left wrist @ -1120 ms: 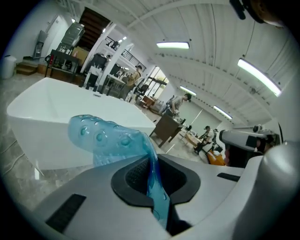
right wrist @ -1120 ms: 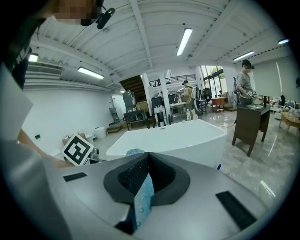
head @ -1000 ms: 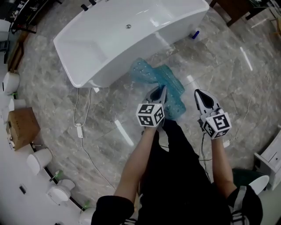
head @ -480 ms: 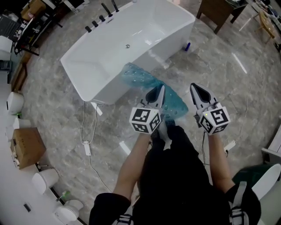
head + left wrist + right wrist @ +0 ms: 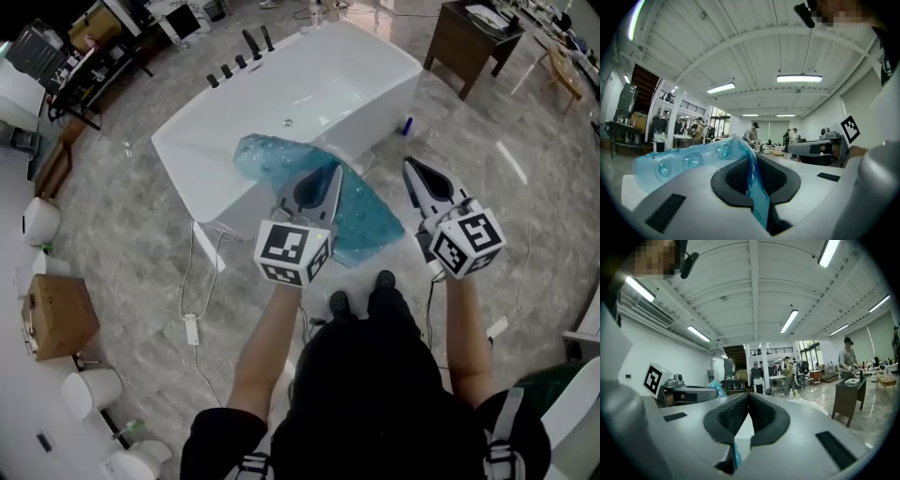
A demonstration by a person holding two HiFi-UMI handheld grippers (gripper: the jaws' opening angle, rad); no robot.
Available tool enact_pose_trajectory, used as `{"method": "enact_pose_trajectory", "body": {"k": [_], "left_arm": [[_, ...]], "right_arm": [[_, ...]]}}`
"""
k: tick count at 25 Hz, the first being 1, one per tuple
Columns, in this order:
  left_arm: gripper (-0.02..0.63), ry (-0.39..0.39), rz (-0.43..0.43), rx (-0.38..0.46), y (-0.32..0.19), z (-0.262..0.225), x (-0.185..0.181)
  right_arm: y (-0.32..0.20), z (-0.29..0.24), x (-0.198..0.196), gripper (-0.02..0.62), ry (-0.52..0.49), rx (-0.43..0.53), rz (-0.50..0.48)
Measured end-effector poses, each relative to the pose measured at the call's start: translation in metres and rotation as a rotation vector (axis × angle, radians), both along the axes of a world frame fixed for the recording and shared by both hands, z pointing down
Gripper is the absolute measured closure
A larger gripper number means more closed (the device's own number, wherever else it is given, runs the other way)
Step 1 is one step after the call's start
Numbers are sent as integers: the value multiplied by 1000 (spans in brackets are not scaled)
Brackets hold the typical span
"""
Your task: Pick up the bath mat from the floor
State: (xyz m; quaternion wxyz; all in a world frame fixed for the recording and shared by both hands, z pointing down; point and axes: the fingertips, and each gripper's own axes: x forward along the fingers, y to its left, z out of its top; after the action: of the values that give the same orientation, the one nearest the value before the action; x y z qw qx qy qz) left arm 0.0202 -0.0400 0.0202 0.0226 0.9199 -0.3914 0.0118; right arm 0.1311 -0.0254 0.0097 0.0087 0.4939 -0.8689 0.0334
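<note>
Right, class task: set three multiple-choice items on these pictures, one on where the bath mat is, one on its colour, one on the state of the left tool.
1. Where is the bath mat?
A flat on the floor
B raised, in front of the bathtub
C on the dark table

2. What colour is it?
A teal
B red
C black

3. The left tool is:
A wide open
B shut on a cable
C shut on the mat

Key:
1 B, the head view shows it hanging up before the tub.
2 A, it shows as see-through teal with bubbles.
3 C, the left gripper view shows the mat's edge pinched between the pads.
</note>
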Motion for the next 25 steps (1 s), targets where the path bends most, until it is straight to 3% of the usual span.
{"method": "enact_pose_trajectory", "body": {"k": [5, 10, 18, 25], "left_arm": [[574, -40, -16, 64, 20, -34, -24], [574, -28, -54, 88, 28, -48, -33], [572, -53, -85, 91, 35, -49, -40], [572, -62, -76, 79, 35, -38, -38]], "right_arm": [[16, -30, -23, 582, -25, 73, -45], [30, -36, -30, 583, -32, 105, -85], [47, -38, -35, 583, 42, 91, -94], [50, -36, -24, 583, 44, 68, -57]]}}
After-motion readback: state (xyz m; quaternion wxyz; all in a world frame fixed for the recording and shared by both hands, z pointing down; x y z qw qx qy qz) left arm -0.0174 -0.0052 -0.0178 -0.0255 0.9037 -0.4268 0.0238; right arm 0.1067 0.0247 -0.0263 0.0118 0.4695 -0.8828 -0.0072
